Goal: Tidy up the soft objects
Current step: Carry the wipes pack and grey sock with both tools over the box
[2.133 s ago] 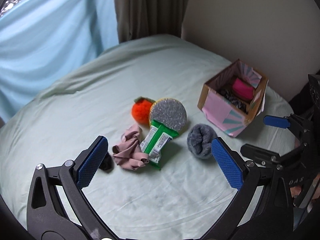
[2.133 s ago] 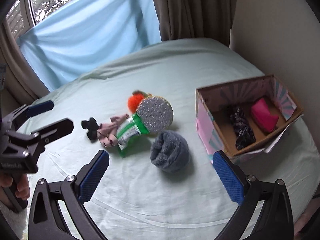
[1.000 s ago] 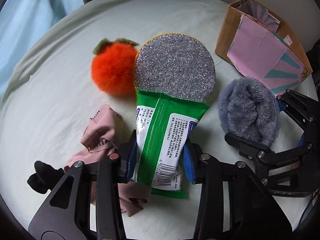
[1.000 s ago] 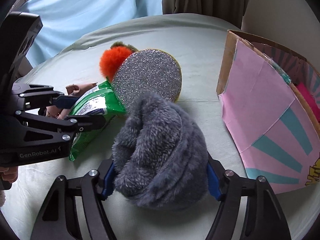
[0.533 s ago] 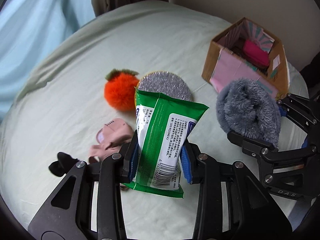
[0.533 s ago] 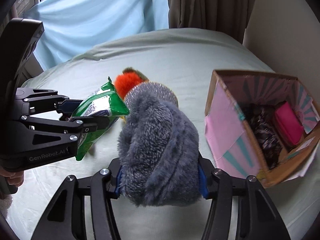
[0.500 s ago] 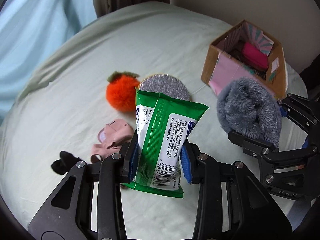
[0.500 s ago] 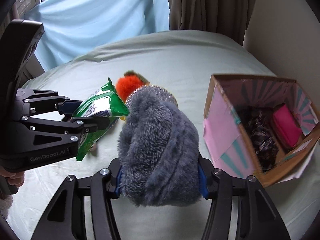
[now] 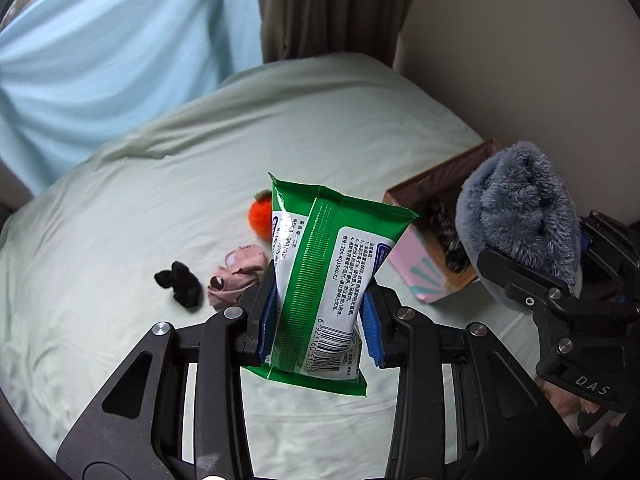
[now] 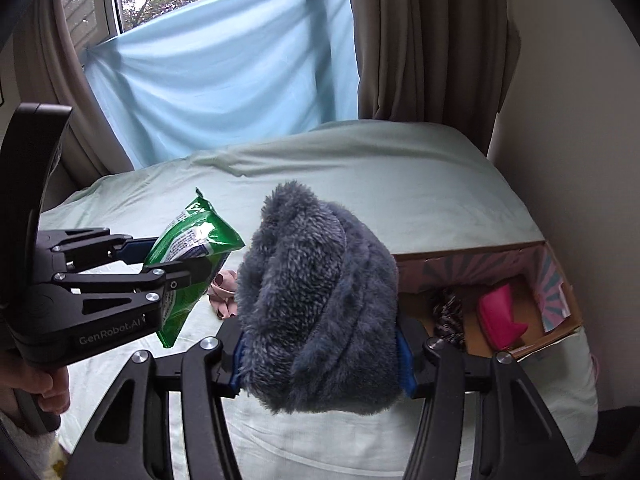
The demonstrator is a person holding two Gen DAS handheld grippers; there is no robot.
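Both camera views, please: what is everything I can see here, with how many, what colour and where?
Wipes pack: one, green and white, held up in the left gripper.
Fluffy sock bundle: one, grey-blue, held in the right gripper.
Plush ball: one, orange, on the bed, partly hidden by the pack.
Pink cloth: one, dusty pink, crumpled on the bed.
Black item: one, small, left of the pink cloth.
Cardboard box: one, brown with pink pattern, on the bed's right side.
Pink pouch: one, magenta, inside the box.
Dark patterned fabric: one, inside the box.
Bed sheet: pale green.
Blue drape: over the window.
Left gripper: black, blue pads.
Right gripper: the same.
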